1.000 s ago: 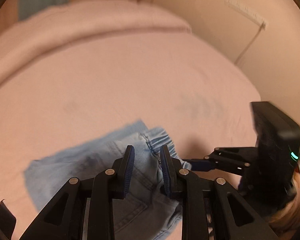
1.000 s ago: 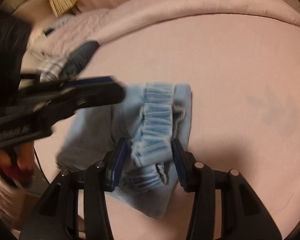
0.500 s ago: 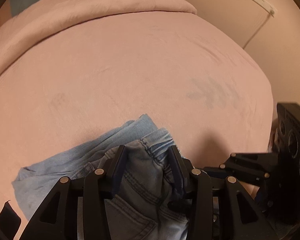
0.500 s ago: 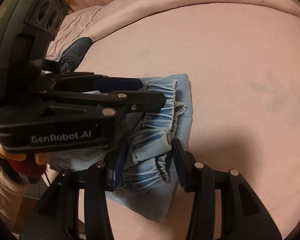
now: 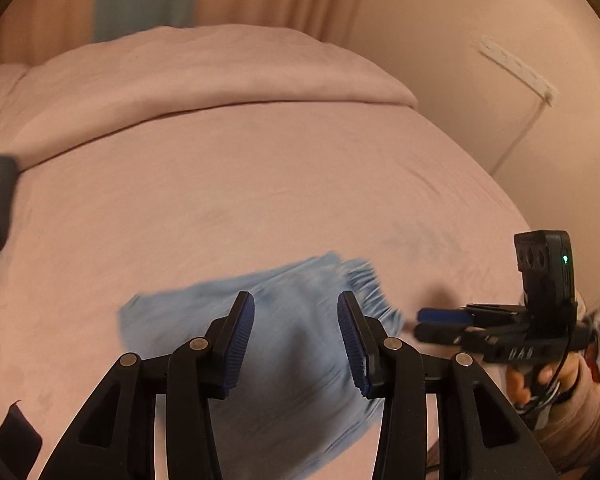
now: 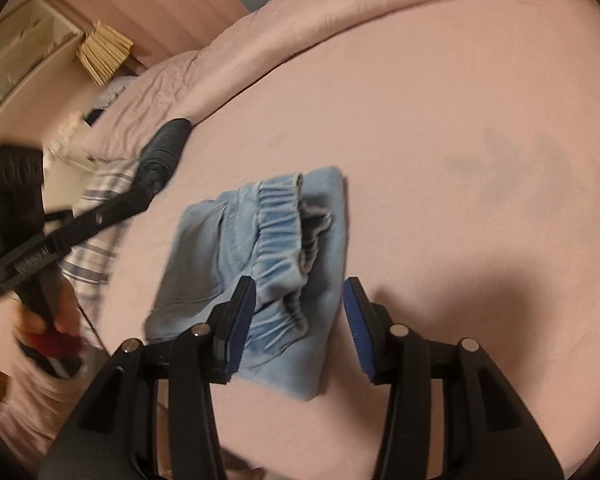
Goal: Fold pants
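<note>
The light blue denim pants [image 5: 292,360] lie folded in a small stack on the pink bed sheet [image 5: 260,184], blurred in the left wrist view. Their elastic waistband [image 6: 278,224] is on top. My left gripper [image 5: 295,299] hovers open above the stack with nothing between its pads. My right gripper [image 6: 300,286] is open too, over the near edge of the pants [image 6: 204,248], and its pads press on nothing. Each gripper shows in the other's view: the right gripper [image 5: 420,323] at the stack's right end, the left gripper [image 6: 140,198] blurred at the far left.
A folded pink duvet [image 5: 204,76] runs along the back of the bed. A dark rolled item [image 6: 164,148] and a striped cloth [image 6: 96,248] lie at the bed's left edge. A shelf with papers [image 6: 104,52] stands beyond. A wall [image 5: 480,20] borders the right.
My left gripper opened, let go of the denim and pulled up and away from it. The pants now lie flat and folded. My right gripper drew back a little.
</note>
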`<state>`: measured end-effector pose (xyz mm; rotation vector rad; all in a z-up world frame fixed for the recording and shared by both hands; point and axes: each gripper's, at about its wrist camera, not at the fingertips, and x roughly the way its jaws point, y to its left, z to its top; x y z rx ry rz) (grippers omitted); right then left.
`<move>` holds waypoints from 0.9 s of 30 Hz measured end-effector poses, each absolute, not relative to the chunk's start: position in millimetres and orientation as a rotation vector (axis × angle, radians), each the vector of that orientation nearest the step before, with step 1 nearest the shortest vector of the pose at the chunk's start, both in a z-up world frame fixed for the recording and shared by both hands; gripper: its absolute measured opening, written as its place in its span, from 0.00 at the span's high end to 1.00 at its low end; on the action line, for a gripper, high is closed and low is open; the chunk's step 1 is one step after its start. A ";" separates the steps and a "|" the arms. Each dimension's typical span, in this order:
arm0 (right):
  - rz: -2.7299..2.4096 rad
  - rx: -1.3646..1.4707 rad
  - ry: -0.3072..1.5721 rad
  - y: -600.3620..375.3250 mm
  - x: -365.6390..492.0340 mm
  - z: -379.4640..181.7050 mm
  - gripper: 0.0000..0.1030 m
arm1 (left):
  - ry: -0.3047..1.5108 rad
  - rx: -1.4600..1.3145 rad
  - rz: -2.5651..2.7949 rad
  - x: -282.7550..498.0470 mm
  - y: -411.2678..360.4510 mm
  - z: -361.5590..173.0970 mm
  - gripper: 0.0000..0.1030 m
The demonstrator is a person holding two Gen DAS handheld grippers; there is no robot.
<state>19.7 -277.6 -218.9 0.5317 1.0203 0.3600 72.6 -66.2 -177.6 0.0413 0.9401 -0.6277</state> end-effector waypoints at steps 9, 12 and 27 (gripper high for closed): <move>0.435 0.572 1.075 -252.1 18.3 -237.1 0.55 | 1.061 -0.157 -0.460 30.4 14.4 -228.4 0.46; 0.435 0.553 1.084 -243.5 19.7 -237.9 0.51 | 1.121 -0.274 -0.458 28.2 23.7 -247.7 0.38; 0.384 0.458 1.011 -240.8 25.8 -220.9 0.85 | 1.178 -0.396 -0.466 31.6 33.4 -267.3 0.71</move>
